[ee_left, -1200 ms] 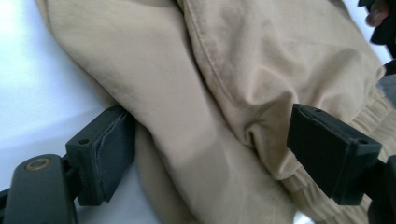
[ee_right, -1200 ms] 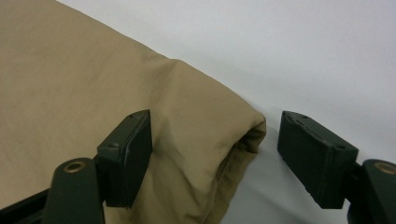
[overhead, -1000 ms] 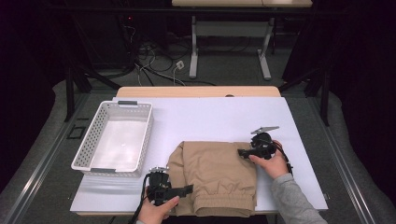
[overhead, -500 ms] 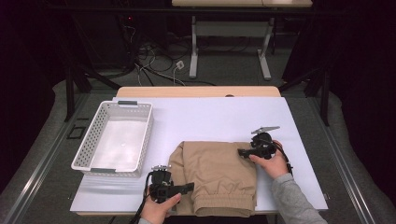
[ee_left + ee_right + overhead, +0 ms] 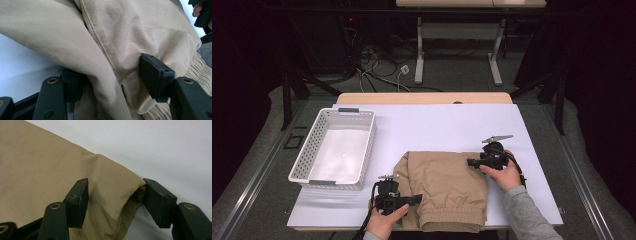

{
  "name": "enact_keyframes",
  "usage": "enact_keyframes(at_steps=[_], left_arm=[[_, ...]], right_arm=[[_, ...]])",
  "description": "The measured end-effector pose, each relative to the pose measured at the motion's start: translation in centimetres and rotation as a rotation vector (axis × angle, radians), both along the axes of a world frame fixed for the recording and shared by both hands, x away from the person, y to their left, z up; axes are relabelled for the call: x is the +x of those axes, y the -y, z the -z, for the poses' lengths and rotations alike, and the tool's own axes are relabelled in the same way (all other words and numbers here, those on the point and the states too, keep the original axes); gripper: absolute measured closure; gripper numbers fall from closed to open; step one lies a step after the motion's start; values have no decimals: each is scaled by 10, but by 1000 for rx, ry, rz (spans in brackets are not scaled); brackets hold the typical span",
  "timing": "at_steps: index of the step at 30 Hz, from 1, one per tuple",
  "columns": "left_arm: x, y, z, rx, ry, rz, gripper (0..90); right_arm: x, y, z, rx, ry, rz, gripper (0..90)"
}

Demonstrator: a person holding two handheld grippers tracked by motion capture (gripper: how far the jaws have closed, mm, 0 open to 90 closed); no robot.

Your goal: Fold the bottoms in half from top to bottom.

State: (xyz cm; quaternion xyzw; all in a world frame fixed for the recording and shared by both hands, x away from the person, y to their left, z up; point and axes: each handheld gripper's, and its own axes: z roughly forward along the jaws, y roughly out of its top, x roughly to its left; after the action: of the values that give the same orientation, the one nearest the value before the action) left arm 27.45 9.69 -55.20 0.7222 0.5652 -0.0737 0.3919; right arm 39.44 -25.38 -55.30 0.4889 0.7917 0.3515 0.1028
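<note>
Under both hands lies a big white table (image 5: 437, 125), and on it, near the person, lie folded tan pants (image 5: 447, 187). They sit between the two sets of fingers. A white basket (image 5: 334, 147) stands well off, past the left gripper (image 5: 404, 201) and away from the person.

The pants run long from their far fold toward the stretchy band (image 5: 200, 67) at the near edge. The left gripper reaches in from the near left side, and the right gripper (image 5: 474, 162) reaches in at the far right corner, so each hand has its own side of the cloth.

The left fingers (image 5: 156, 72) have just been closing, with a thick fold of tan cloth bunched between them; they seem to pinch it. The right fingers (image 5: 80, 195) have been closing too, with the corner of the pants (image 5: 117, 192) between them, and one finger does not look like it touches yet. I think a lift or fold comes next, once both sets of fingers squeeze tight.
</note>
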Motion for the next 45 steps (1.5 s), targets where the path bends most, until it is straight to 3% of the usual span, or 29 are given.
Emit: enact_keyframes(at_steps=[7,10,14,19,30,36,45], left_arm=[[-1,1,1,-23,-21,-47,412],[-1,2,1,-12,-23,-49,462],[0,1,2,-29,-45,-62,531],[2,1,3,-19,-55,-54,631],[5,5,4,9,-48,-35,773],[5,5,5,18,-42,-26,822],[4,4,5,11,-34,-25,850]], right_arm=[[0,0,0,-2,3,-3,401],[-1,0,0,4,-3,3,421],[-1,1,-1,31,-22,3,494],[-1,3,0,80,-47,7,585],[-2,3,1,101,-71,3,679],[-2,3,0,130,-83,13,746],[-3,3,-1,141,-75,19,773]])
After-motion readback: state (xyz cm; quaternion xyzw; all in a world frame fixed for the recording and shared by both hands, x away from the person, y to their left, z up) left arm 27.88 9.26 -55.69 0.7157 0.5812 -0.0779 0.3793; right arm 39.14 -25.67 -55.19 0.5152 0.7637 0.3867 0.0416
